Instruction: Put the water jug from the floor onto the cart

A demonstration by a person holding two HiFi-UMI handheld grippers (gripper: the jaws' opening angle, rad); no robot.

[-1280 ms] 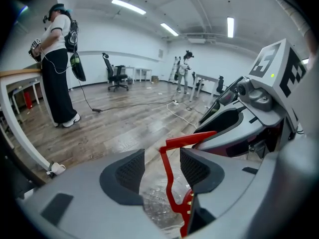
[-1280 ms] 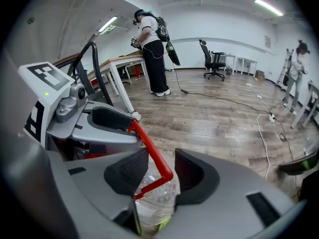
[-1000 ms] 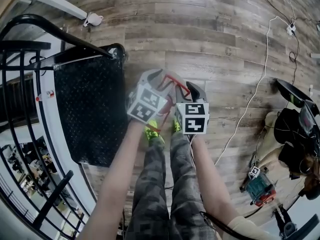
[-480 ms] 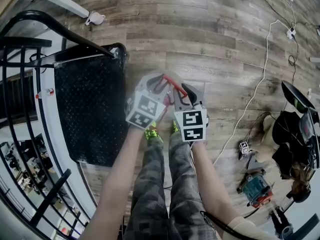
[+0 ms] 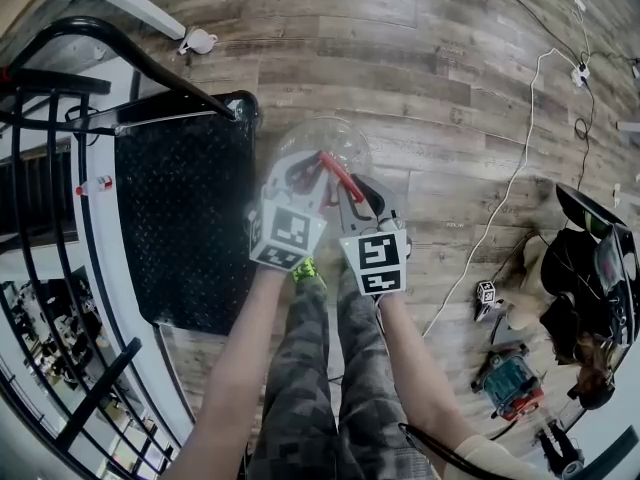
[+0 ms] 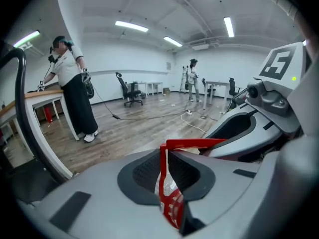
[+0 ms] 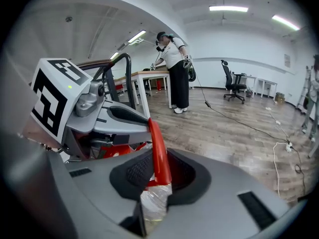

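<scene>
Red handle (image 5: pixel 338 173) pinched in left gripper (image 6: pixel 164 176) and right gripper (image 7: pixel 157 176), jaws just closed onto it; lift evenly, keeping water jug (image 5: pixel 300 138), low over floor (image 5: pixel 450 98) beside cart (image 5: pixel 180 218), from swinging.

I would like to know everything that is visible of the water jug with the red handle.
The water jug is a clear, rounded plastic vessel, seen from above over the wooden floor, beside the black cart. A thin red handle arches over its top. The left gripper and the right gripper both pinch that handle side by side; their jaws have just been closing on it. Whether its base touches the floor is hidden.
</scene>
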